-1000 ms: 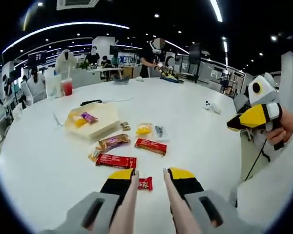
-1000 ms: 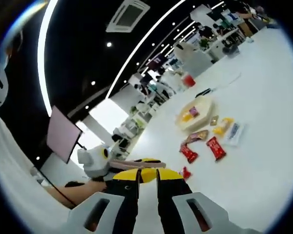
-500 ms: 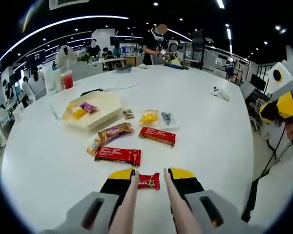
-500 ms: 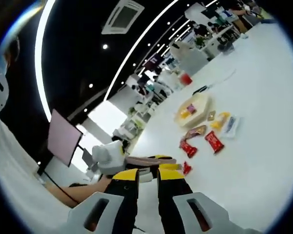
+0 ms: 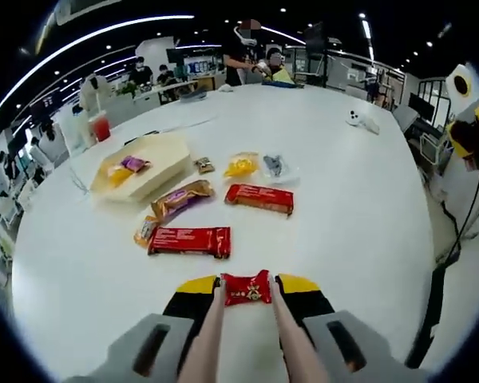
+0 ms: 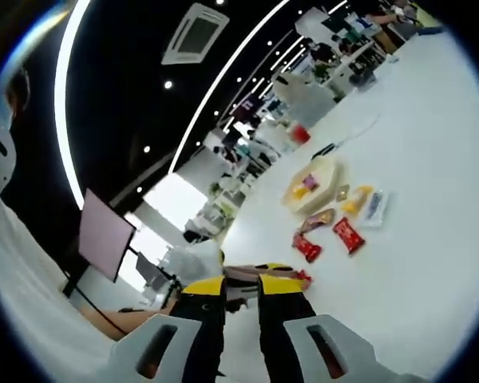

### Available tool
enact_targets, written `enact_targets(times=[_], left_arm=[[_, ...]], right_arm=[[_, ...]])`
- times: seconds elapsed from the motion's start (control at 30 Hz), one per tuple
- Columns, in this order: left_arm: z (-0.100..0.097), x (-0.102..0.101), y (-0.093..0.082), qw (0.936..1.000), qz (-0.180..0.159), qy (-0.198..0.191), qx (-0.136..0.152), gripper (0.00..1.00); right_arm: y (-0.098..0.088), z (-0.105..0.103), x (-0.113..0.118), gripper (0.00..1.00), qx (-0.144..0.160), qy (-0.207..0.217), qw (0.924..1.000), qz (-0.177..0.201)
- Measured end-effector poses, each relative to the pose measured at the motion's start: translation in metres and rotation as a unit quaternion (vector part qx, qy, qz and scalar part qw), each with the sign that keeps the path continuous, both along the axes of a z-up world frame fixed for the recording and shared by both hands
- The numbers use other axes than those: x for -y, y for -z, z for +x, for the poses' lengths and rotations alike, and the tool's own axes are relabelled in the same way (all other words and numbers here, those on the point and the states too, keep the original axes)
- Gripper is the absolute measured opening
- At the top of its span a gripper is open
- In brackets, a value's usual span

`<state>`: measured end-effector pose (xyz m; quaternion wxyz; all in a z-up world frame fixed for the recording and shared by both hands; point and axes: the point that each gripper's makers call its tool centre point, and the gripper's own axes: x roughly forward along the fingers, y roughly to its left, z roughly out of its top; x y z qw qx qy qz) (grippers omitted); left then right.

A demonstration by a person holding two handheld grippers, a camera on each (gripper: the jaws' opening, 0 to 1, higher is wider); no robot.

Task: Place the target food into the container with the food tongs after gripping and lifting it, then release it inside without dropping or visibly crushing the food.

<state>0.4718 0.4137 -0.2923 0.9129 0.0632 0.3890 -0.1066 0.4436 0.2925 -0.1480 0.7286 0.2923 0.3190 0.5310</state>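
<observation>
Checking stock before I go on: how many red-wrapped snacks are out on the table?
3. A small red packet sits between the left claw's tips; a long red bar lies just beyond it; another red bar lies farther right. None seems hidden.

Table: white. Tray: pale cream, holding one yellow and one purple packet. Small wrapper between left gripper jaws: red with gold print. Two long bars: red. Jaw tips: yellow over black. Cup: red
</observation>
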Motion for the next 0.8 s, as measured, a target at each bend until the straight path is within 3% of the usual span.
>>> enact_targets(times=[0.33, 0.47, 0.63, 0.8], left_arm=[[0.004, -0.002, -0.001, 0.9995, -0.025, 0.01, 0.016, 0.23], [0.007, -0.006, -0.001, 0.9987, -0.048, -0.008, 0.015, 0.19], [0.006, -0.006, -0.001, 0.9988, -0.04, -0.006, 0.028, 0.17], [0.007, -0.011, -0.006, 0.998, -0.045, -0.028, 0.034, 0.17]], right_arm=[[0.004, 0.004, -0.007, 0.14, -0.002, -0.002, 1.0, -0.004], [0.005, 0.002, -0.012, 0.14, 0.001, -0.011, 0.9999, -0.007], [0.007, 0.002, -0.014, 0.14, 0.0, -0.015, 0.9998, -0.011], [0.008, 0.005, -0.012, 0.13, -0.001, -0.013, 0.9998, -0.014]])
